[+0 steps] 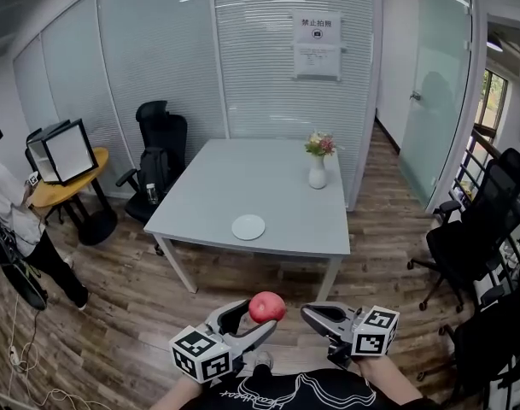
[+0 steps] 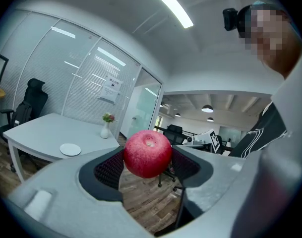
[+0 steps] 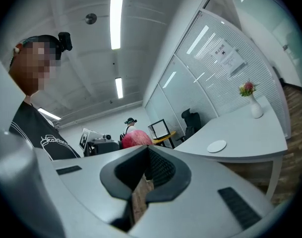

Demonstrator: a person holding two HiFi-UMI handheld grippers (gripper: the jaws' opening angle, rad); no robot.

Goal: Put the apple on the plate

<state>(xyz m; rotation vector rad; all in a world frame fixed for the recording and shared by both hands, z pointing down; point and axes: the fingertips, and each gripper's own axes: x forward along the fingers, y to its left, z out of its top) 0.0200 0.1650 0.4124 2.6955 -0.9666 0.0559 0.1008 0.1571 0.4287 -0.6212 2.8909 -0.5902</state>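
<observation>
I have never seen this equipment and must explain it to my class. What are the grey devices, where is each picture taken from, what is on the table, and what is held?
There is no robot: a person holds a two-jaw gripper in each hand. The head view comes from a camera on the person's head, looking down; the other two come from cameras riding on each gripper, looking along its jaws. The left gripper is shut on a red apple. The right gripper is shut and empty. Ahead stands a grey table bearing a white plate and a vase of flowers. The apple is not yet on the plate.
</observation>
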